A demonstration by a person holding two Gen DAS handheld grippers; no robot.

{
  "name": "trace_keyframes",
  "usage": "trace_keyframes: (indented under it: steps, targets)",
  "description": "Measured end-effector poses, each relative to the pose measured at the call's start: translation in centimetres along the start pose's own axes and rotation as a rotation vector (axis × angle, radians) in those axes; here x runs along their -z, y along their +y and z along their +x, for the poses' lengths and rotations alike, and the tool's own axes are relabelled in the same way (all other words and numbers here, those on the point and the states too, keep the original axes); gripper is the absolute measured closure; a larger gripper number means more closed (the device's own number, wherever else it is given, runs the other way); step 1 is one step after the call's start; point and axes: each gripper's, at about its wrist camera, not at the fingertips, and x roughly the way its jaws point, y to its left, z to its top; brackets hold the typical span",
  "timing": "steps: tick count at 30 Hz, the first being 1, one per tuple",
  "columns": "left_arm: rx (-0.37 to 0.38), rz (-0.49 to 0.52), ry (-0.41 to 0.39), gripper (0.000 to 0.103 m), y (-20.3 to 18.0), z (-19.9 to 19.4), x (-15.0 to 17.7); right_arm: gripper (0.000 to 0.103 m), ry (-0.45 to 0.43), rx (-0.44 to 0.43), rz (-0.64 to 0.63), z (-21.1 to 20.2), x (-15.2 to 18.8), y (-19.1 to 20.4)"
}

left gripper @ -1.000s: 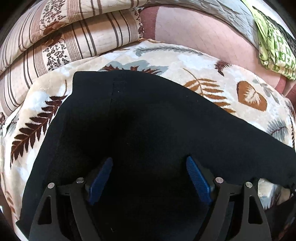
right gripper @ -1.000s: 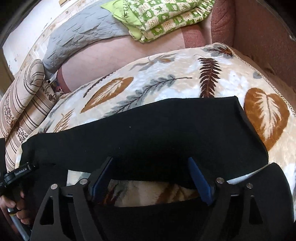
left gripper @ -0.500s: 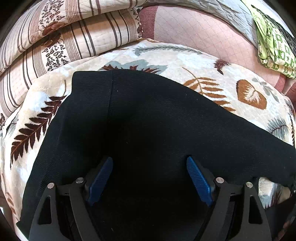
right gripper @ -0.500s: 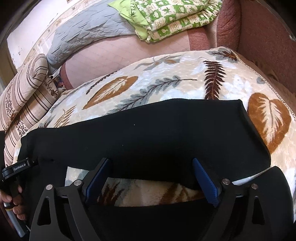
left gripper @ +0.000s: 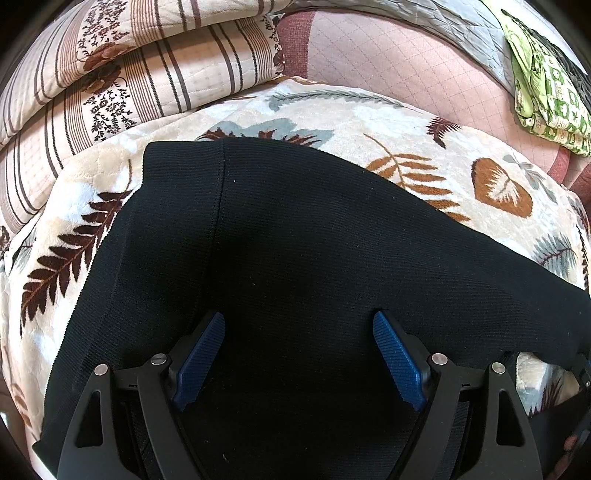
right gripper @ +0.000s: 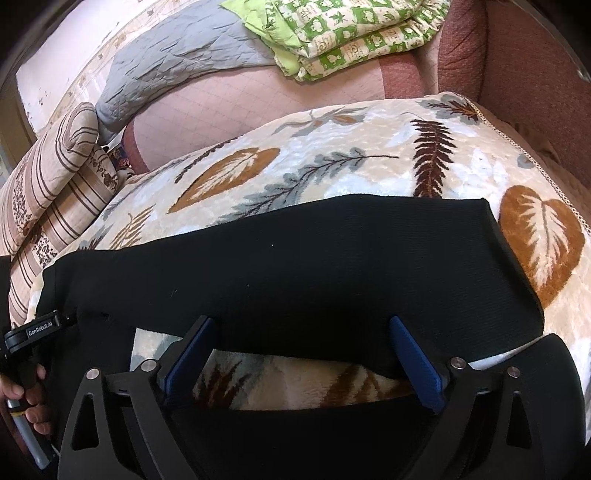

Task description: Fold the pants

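Black pants (left gripper: 303, 236) lie spread flat on the leaf-print blanket (right gripper: 332, 173), filling the middle and lower part of both wrist views. In the right view one leg runs from 9 to 3 o'clock across the blanket, and a second dark leg sits at 6 o'clock with a strip of blanket showing between them.

Handling guess: ribbed knit, soft and limp, light, not slippery on the plush blanket. It will drape and sag once lifted, nothing fragile. Best hold is likely at a hem or edge, pinching both layers; the cuff end at 2 o'clock in the right view and the corner at 11 o'clock in the left view look like clean grab points.

Left gripper (left gripper: 299, 354): jaws wide apart, angled steeply down over the cloth, blue pads (left gripper: 201, 354) clear of any pinch, nothing held. Whether the tips touch the fabric, cannot tell.

Right gripper (right gripper: 301, 358): jaws have just been opening and stand very wide; the near edge of the upper leg lies between them but is not clamped. It also tilts steeply down.

At 8 o'clock in the right view a hand (right gripper: 27, 398) grips the other tool's handle.

Striped quilt (left gripper: 110, 74) at 10 o'clock, green bedding (right gripper: 351, 33) at 12.
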Motion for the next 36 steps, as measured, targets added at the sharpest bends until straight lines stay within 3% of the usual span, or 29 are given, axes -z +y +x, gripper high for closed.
trace_keyframes:
  steps: [15,19,23,27,31,33,36]
  targets:
    - [-0.006,0.008,0.005,0.02,-0.2,-0.2,0.1,0.006,-0.002,0.002,-0.007,-0.1,0.1,0.1]
    - [0.002,0.033,-0.027,0.02,-0.2,-0.3,0.5,0.001,0.002,0.003,-0.027,0.1,0.1,0.4]
    - [0.038,0.112,-0.026,0.029,0.3,-1.6,0.3,0.0,0.003,0.012,-0.04,0.2,0.2,0.6]
    - [0.081,0.189,-0.097,0.029,3.0,-5.4,-2.5,0.0,0.001,0.003,-0.035,0.1,0.3,0.5]
    - [0.156,0.317,-0.162,0.021,6.8,-7.3,-5.5,0.0,0.004,0.008,-0.039,0.2,0.2,0.5]
    - [0.188,0.35,-0.161,0.02,9.4,-6.8,-6.8,0.0,0.006,0.014,-0.043,0.2,0.2,0.6]
    - [0.158,0.373,-0.104,0.021,12.2,-4.3,-8.4,0.0,0.006,0.014,-0.042,0.3,0.1,0.6]
